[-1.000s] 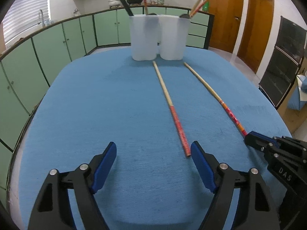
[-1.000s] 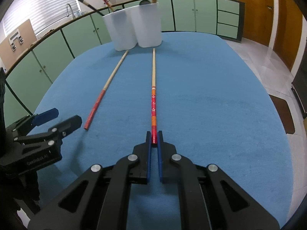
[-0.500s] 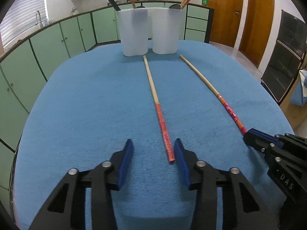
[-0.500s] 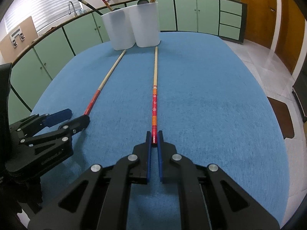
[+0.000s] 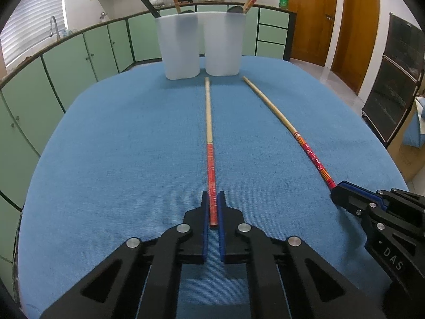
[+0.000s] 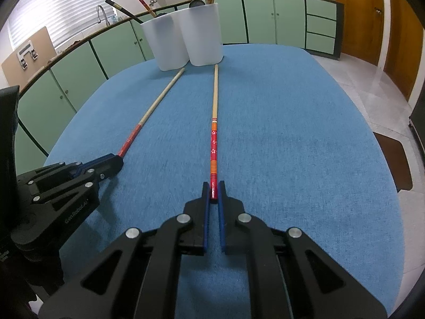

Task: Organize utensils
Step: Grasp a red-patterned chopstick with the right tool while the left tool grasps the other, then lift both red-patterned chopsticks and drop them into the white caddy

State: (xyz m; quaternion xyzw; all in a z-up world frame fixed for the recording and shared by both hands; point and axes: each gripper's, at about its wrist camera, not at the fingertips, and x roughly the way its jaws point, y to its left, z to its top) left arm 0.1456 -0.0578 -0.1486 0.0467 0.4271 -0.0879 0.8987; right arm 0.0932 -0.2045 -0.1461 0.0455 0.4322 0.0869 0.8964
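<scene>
1. Since a second ago, the left gripper (image 5: 212, 207) has slid up to the left chopstick (image 5: 209, 146) and its jaws have just been closing onto the red end.
2. The right gripper (image 6: 213, 191) pinches the right chopstick (image 6: 214, 122) likewise.
3. Both sticks lie lengthwise, tips toward the white holders (image 5: 202, 45) at upper centre.
4. Blue table (image 5: 119, 146) lies open around them.

chopsticks lying on the blue-covered counter (image 5: 106, 159): two, one with a plain red grip (image 5: 211, 164), one with a flowered red grip (image 5: 310, 154). white utensil holders: two, a left one (image 5: 178, 47) and a right one (image 5: 224, 43), side by side. utensils standing in the holders: at least five, exact count unclear. claws: two, left claw (image 5: 212, 204), right claw (image 6: 213, 191).
</scene>
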